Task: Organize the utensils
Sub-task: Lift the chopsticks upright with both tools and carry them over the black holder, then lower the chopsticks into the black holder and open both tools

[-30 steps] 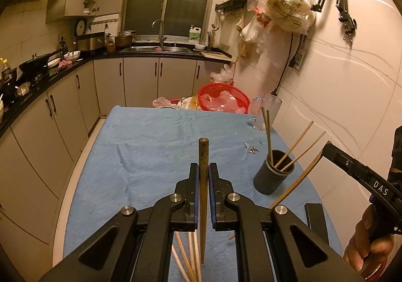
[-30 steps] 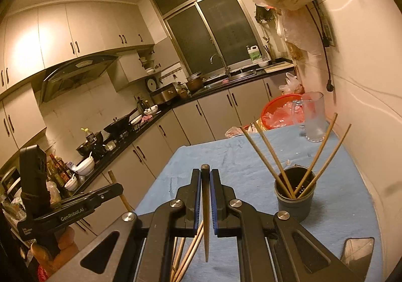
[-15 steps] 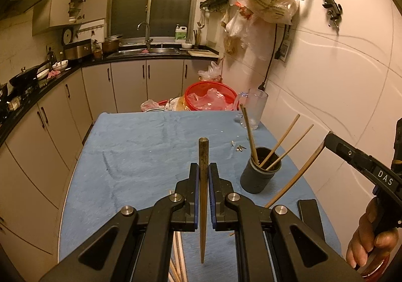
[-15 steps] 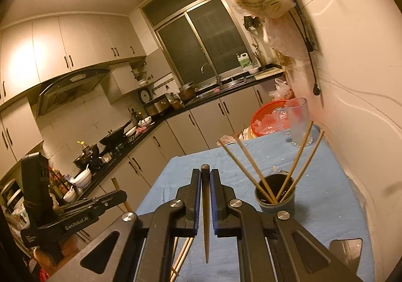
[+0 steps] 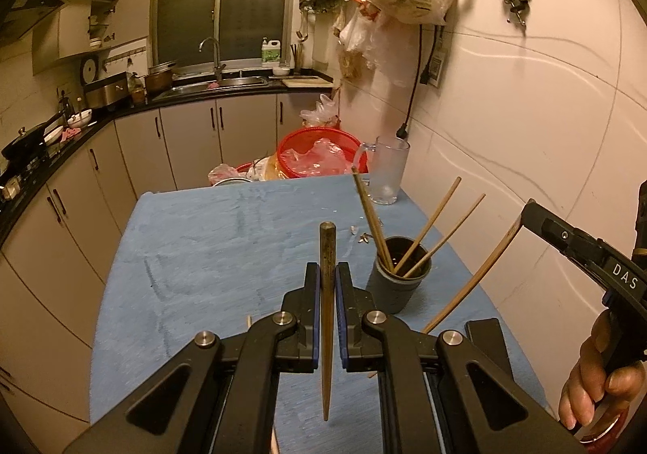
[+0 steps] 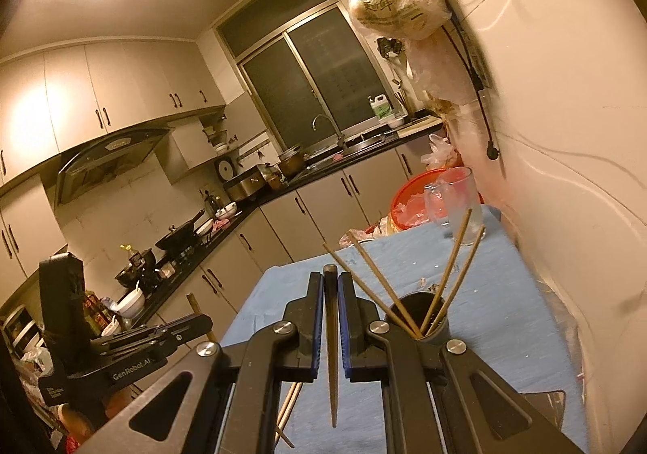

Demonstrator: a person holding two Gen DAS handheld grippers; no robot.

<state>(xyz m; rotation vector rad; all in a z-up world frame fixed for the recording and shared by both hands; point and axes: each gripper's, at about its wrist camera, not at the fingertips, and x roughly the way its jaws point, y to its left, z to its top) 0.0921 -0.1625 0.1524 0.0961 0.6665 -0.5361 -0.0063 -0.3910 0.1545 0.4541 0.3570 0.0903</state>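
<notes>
- In the left wrist view the left gripper (image 5: 327, 272) is clenched on a dark chopstick (image 5: 326, 292), which stands upright between the blue-padded fingers (image 5: 310, 292), blunt end at 12 o'clock and tip at 6 o'clock.
- In the right wrist view the right gripper (image 6: 331, 284) is likewise clamped on its own chopstick (image 6: 331, 336), upright between the fingers, point hanging toward 6 o'clock.
- The grey holder cup (image 5: 398, 276) stands on the blue tablecloth (image 5: 210, 235) at 2 o'clock from the left gripper; four chopsticks lean out of it.
- Only the left view shows the right gripper from outside, at 3 o'clock: a black arm marked DAS, the person's hand (image 5: 594, 381) on its handle, and its pale chopstick (image 5: 477, 280) slanting down beside the cup without entering it.
- Only the right view shows the left gripper (image 6: 190, 322) from outside, at 9 o'clock, off the table edge, labelled GenRobot.AI.
- The right view sees the cup (image 6: 428, 324) just past its right finger, at 1 o'clock, partly hidden by it.
- Loose chopsticks (image 6: 289, 405) lie on the cloth under the right gripper, at 7 o'clock; the left view barely shows them.
- A glass mug (image 5: 388, 171) stands at the table's far right corner, a red basin (image 5: 319, 155) behind it.
</notes>
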